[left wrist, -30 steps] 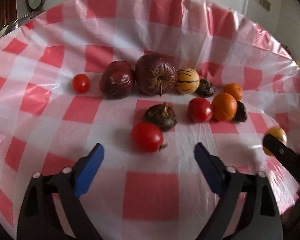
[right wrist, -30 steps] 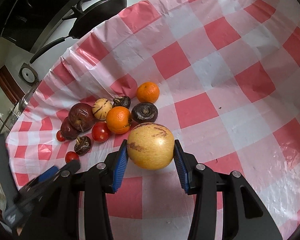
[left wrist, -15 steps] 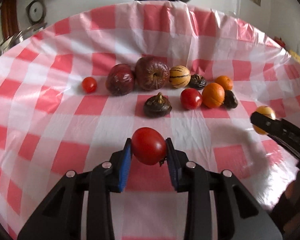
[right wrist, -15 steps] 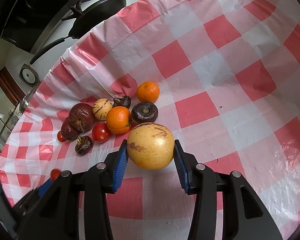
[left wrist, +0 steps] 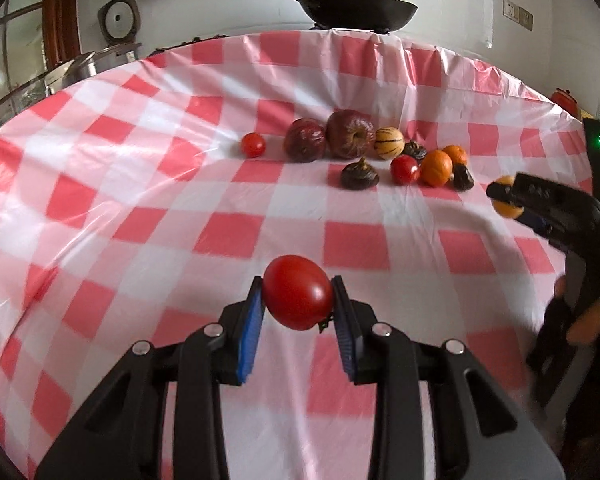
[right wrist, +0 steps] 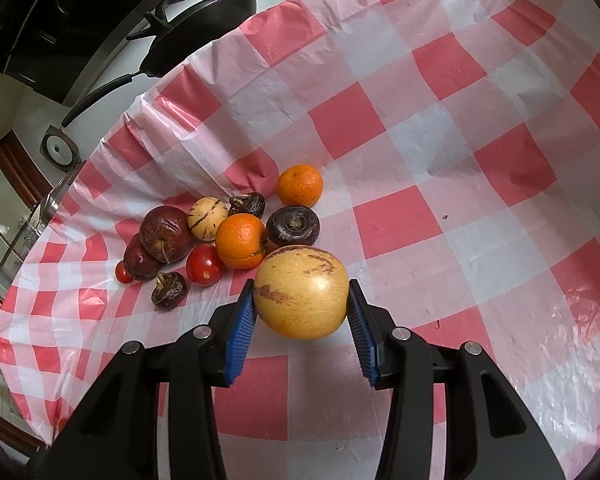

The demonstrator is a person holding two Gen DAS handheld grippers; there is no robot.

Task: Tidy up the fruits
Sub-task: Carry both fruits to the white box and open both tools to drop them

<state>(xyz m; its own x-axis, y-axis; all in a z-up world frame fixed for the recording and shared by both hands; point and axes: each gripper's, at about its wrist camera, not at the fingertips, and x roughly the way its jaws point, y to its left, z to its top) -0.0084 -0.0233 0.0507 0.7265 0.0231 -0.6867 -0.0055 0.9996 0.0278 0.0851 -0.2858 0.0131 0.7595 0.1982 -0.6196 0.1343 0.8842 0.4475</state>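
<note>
Tomato (left wrist: pixel 298 293) sits clamped between the blue fingers of the left gripper (left wrist: pixel 299 312), lifted clear of the checked table (left wrist: pixel 140 184), its stem end turned down toward five o'clock. In the right wrist view the right gripper (right wrist: pixel 301 312) has its fingers closed on a yellow streaked melon (right wrist: pixel 301 292), also held above the cloth.

Both hands are loaded, so the step in hand looks like the carry: each fruit is picked and none is set down yet. The rest of the fruit (left wrist: pixel 356 152) lies clustered toward one o'clock in the left wrist view: a small tomato (left wrist: pixel 253 145) at the cluster's nine o'clock end, two wrinkled dark red apples, a striped melon, two oranges, another tomato and several shrivelled dark pieces. No bowl or tray shows in either view, so where the fruit is meant to go cannot be told; sorting like with like on the cloth is my guess.

The next move calls for choosing a bare patch, perhaps beside the small tomato for the held tomato, lowering until the fruit touches the table, and only then parting the fingers. Round fruit may roll on slick plastic, so a gentle release matters.
</note>
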